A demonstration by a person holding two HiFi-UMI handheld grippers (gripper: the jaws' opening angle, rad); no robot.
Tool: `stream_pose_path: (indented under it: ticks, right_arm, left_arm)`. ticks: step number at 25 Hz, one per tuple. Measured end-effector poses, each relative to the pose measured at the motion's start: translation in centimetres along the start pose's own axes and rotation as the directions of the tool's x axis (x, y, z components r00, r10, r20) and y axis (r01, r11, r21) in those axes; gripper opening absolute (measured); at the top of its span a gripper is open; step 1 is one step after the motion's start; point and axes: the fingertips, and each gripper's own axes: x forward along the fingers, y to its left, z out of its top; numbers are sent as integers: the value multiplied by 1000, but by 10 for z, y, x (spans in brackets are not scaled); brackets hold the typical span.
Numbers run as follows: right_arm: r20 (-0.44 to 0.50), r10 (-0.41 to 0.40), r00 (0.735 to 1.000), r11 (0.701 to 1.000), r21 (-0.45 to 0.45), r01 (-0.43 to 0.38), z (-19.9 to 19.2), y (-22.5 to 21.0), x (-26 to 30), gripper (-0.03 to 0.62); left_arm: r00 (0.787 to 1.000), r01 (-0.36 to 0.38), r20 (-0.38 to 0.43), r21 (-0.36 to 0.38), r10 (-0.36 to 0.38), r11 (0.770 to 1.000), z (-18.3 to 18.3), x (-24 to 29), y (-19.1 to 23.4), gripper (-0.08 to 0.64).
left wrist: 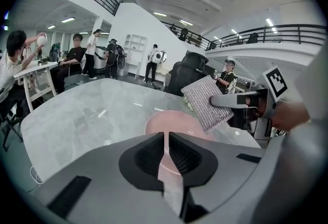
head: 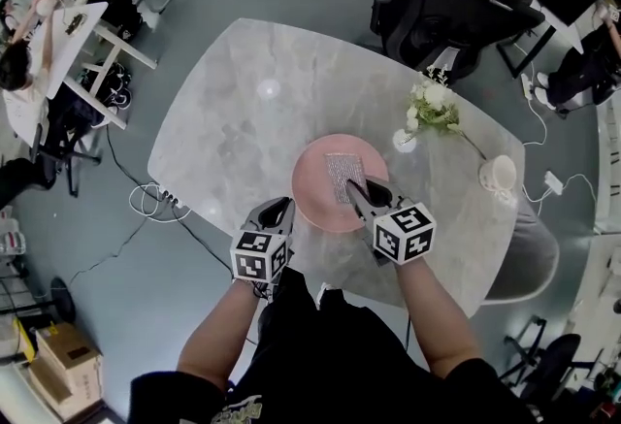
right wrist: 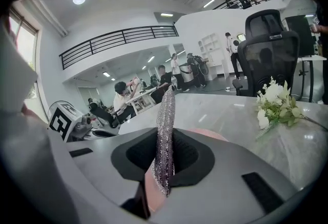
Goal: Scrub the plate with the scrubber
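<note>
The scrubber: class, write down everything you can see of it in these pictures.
The scrubber is a thin, flat, rectangular pad of silvery, glittering, mesh-like material. The right hand-held gripper is shut on one end of it, so the rest juts out beyond the jaws and shows edge-on in the right gripper view. It is held tilted over the pink plate on the marble-look table. Whether it touches the plate cannot be told.

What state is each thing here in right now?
plate, flat on table, empty.
scrubber, gripped, over plate.
right gripper, shut on scrubber.
left gripper, open a crack, empty.
flowers, lying on table.
cup, upright.
</note>
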Motion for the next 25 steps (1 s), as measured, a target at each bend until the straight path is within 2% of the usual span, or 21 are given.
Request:
stream_pose_path:
  ticks: [6,11,25]
  right_arm:
    - [-39,-28,999,999,22,29,-7,-2,24,72]
    - [-78,-43,996,998,35,46,-13,-13,46,72]
    - [-200,-55,978,995,65,69,-48,-32,95,72]
  left_arm:
    - [998,34,-53,17,-33,999,0,19,17,137]
    - [994,44,-103,31,-41,999,0,45,32,193]
    - [967,120,-232,42,-107,992,-13,112,51,198]
